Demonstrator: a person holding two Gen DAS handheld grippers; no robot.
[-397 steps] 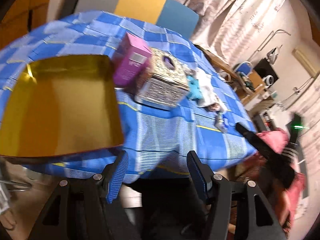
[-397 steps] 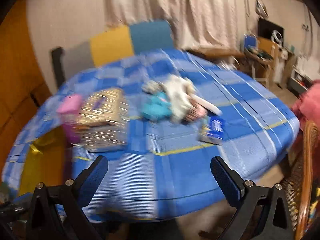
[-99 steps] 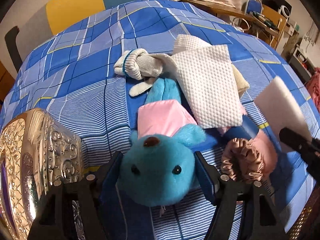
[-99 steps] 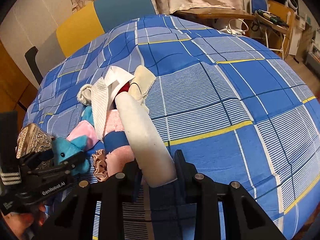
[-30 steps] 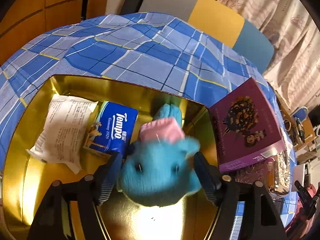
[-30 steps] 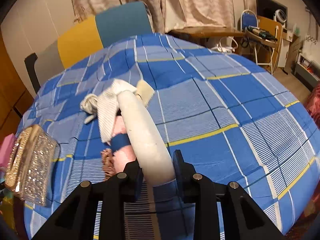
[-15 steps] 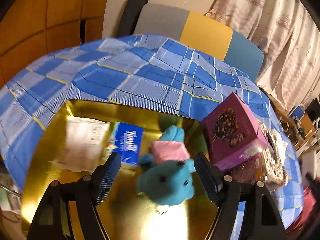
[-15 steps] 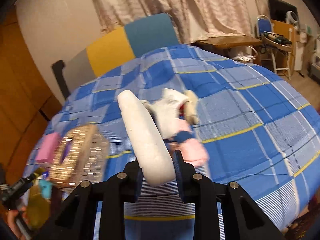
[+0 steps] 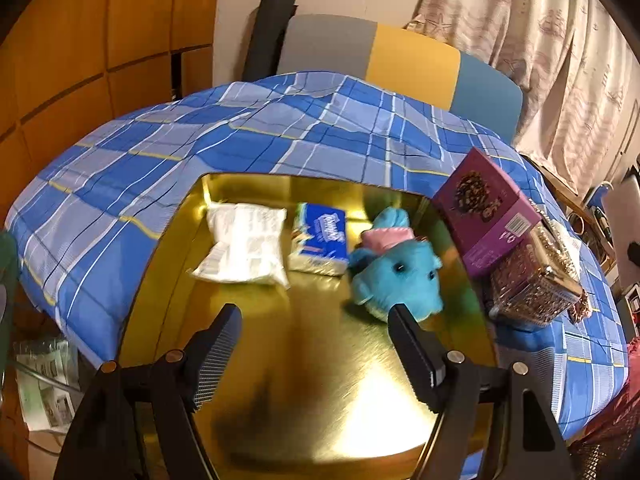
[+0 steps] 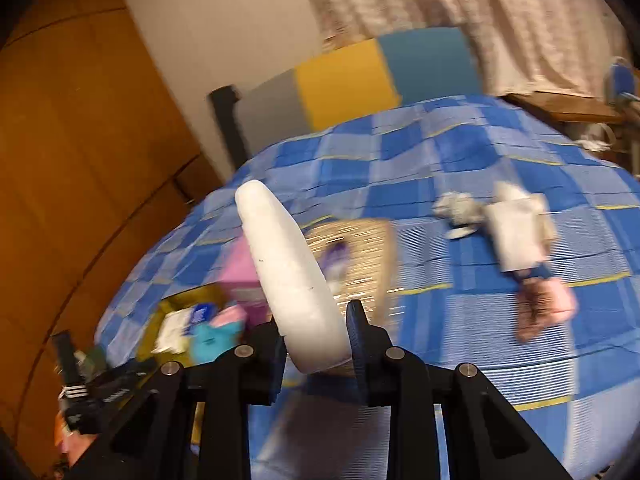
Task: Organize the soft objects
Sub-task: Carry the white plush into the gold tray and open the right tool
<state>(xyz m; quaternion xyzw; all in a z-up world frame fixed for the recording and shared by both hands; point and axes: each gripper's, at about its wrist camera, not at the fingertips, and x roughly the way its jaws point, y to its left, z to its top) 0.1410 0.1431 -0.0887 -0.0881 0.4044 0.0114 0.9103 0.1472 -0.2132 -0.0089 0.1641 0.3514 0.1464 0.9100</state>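
Observation:
A gold tray (image 9: 320, 380) lies on the blue checked tablecloth. In it rest a white packet (image 9: 242, 244), a blue tissue pack (image 9: 320, 238) and a blue plush toy (image 9: 396, 272) with a pink cap. My left gripper (image 9: 312, 352) hangs open above the tray, nothing between its fingers. My right gripper (image 10: 316, 340) is shut on a white foam piece (image 10: 288, 276), raised above the table. The tray's corner (image 10: 180, 300) and the plush (image 10: 212, 336) show at the lower left of the right wrist view. More soft things (image 10: 516, 232) lie on the cloth at the right.
A purple box (image 9: 484, 216) and a glittery gold box (image 9: 536, 280) stand right of the tray. A grey, yellow and blue chair back (image 9: 400, 64) rises behind the table. Wooden panels (image 9: 100, 40) line the left wall; curtains (image 9: 540, 40) hang at the right.
My left gripper let go of the blue plush and drew back; the plush now lies in the tray. My right gripper swung left and up with the foam piece, toward the tray.

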